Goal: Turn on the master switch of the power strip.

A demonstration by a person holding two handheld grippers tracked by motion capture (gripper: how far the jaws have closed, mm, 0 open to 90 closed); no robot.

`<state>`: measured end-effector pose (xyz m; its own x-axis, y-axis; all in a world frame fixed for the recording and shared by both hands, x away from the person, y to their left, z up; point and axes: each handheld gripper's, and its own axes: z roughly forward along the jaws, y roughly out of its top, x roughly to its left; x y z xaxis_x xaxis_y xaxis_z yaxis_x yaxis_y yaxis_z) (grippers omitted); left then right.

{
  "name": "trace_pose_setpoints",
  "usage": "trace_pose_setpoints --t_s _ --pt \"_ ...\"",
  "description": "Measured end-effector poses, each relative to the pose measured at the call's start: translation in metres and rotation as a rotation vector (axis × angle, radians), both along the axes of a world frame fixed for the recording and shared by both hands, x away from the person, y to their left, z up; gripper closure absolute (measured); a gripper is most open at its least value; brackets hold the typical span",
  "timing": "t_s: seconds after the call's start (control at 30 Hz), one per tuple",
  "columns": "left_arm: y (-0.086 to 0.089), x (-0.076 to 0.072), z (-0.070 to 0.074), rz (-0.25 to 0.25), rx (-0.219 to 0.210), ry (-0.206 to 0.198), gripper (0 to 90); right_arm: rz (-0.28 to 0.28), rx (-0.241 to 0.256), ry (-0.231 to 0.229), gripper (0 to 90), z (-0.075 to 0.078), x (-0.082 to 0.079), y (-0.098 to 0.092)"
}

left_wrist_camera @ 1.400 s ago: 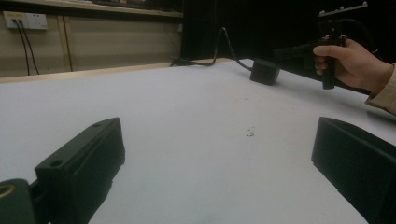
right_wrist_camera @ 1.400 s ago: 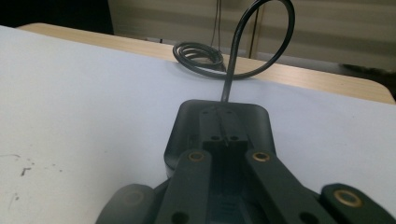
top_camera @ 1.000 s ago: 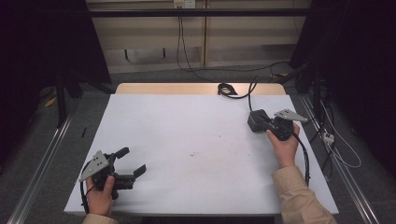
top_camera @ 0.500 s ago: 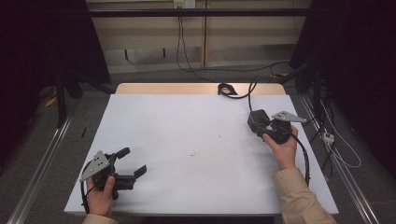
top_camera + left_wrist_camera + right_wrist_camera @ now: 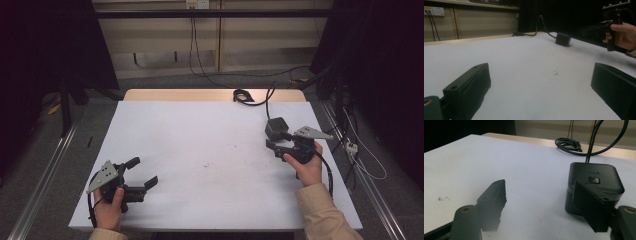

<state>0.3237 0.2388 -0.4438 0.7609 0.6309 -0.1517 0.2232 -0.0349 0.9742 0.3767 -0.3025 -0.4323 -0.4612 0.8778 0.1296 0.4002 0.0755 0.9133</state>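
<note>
A small black box [image 5: 275, 126] with a cable sits on the right side of the white table [image 5: 200, 130]. My right gripper [image 5: 272, 139] is open just at the box's near side. In the right gripper view its right jaw stands in front of the box [image 5: 594, 176] and its left jaw is over bare table, so the box is not between them. My left gripper [image 5: 142, 171] is open at the near left corner, holding nothing. From the left gripper view, the box [image 5: 563, 39] and the right gripper [image 5: 584, 30] in a hand show far off.
The box's black cable runs to a coil [image 5: 243, 95] on the wooden strip [image 5: 175, 95] at the table's far edge. Small dark specks [image 5: 235, 147] mark the table's middle. Metal rails [image 5: 45, 175] flank the table on the floor, and loose wires [image 5: 357, 150] lie right.
My right gripper has drawn back a little from the box toward the near edge. The box and my left gripper have stayed put.
</note>
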Motion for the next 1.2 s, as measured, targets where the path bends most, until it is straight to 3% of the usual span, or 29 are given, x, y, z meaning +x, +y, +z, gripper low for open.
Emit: trace_pose_setpoints --t_s 0.53,0.93,1.2 --pt "0.000 0.001 0.000 -0.003 0.003 0.001 2.1 0.060 0.011 0.006 18.0 -0.001 -0.029 0.006" --pt "0.000 0.000 0.000 -0.003 0.007 -0.001 2.1 0.142 -0.008 0.013 17.0 -0.004 -0.050 0.018" --pt "0.000 0.000 0.000 -0.002 0.007 0.000 2.1 0.165 -0.013 0.022 17.0 -0.007 -0.058 0.019"
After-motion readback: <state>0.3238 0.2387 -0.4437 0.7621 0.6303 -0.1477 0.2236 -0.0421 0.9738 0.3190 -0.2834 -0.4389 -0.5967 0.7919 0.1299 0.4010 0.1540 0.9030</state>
